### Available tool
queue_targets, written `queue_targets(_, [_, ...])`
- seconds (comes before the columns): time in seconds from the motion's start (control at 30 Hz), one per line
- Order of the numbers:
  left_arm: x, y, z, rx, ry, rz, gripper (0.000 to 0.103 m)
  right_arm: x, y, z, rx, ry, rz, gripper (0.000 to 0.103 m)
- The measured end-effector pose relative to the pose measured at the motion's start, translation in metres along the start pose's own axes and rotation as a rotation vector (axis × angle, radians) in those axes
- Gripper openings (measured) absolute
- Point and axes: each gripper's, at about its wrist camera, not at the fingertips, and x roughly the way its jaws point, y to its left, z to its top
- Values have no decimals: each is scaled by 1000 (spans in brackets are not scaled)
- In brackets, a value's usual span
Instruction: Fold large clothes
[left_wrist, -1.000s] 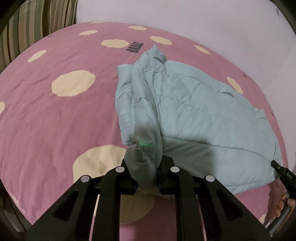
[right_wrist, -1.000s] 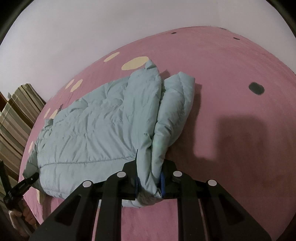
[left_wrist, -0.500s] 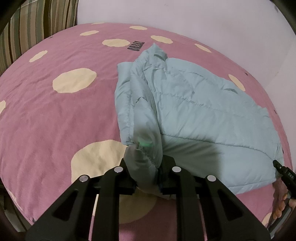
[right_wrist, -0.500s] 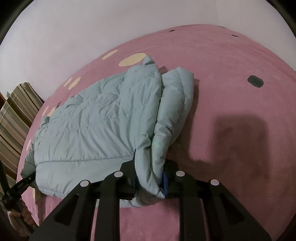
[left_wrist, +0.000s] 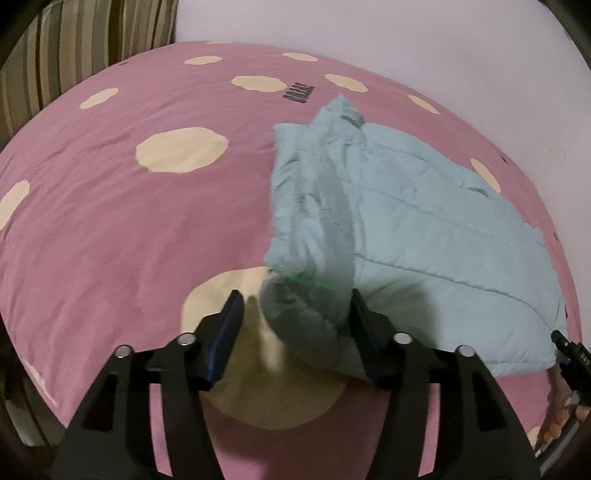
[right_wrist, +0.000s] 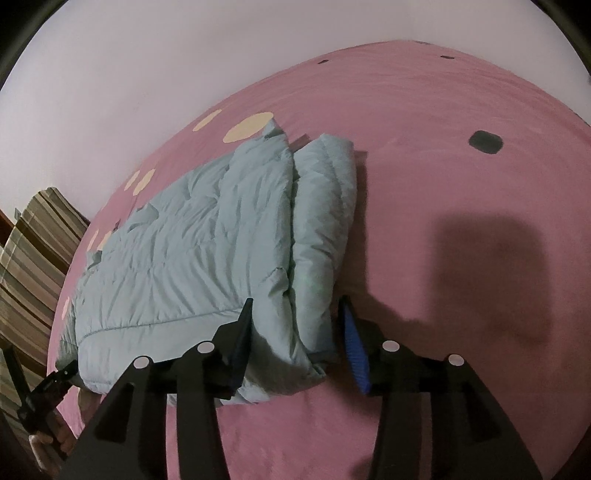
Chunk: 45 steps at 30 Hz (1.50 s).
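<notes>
A pale blue quilted puffer jacket (left_wrist: 424, 229) is lying folded on a pink bed cover with cream spots (left_wrist: 110, 221), its near corners sitting loose between the left tongs (left_wrist: 295, 314) and right tongs (right_wrist: 295, 321), both just opening, released.

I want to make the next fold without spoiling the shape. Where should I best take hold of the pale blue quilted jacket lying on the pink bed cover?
Probably at the two near corners of the pale blue quilted jacket, coming from the near edge. The layers stack thick there, one corner between the open left gripper fingers, one between the open right gripper fingers, whose jaws have just been opening.
</notes>
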Motion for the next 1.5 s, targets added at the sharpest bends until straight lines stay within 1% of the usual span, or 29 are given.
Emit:
queue_targets(0.07, [-4, 6, -2, -7, -2, -2, 63, -3, -4, 0, 6, -3, 1, 47])
queue_targets(0.13, [-8, 12, -3, -14, -3, -1, 67, -6, -7, 0, 11, -7, -1, 47])
queue_targets(0.33, [-18, 29, -8, -36, 12, 2, 69, -19, -12, 5, 21, -25, -20, 47])
queue_targets(0.47, [-27, 39, -11, -29, 5, 49, 69, -31, -15, 9, 31, -50, -57, 47])
queue_targets(0.57, [-35, 48, -10, -16, -17, 111, 69, -44, -20, 14, 33, -89, -128, 47])
queue_targets(0.6, [-38, 51, -10, -14, -25, 120, 69, -48, -21, 16, 34, -97, -148, 47])
queue_targets(0.7, [-45, 62, -6, -27, -47, 151, 69, -57, -16, 22, 23, -109, -166, 47])
queue_targets(0.8, [-49, 69, 0, -45, -53, 156, 69, -60, 8, 25, -41, -127, -161, 46])
queue_targets(0.87, [-52, 71, 3, -60, -61, 145, 70, -57, 31, 26, -84, -125, -133, 46])
queue_targets(0.97, [-54, 67, 9, -57, -71, 132, 70, -42, 73, 24, -166, -91, -82, 42])
queue_targets(1.03, [-53, 63, 12, -52, -70, 127, 70, -26, 106, 19, -230, -53, -40, 41])
queue_targets(1.1, [-52, 61, 15, -53, -69, 115, 70, -12, 136, 15, -297, -38, -29, 40])
queue_targets(1.13, [-52, 60, 16, -53, -71, 110, 70, -5, 149, 13, -327, -33, -26, 38])
queue_targets(1.23, [-52, 56, 19, -38, -69, 104, 70, 13, 180, 13, -371, -7, -15, 36])
queue_targets(1.33, [-52, 53, 22, -31, -69, 102, 70, 24, 199, 15, -392, 2, -17, 36])
queue_targets(1.5, [-51, 53, 30, -29, -74, 106, 71, 39, 214, 16, -406, 15, -39, 36])
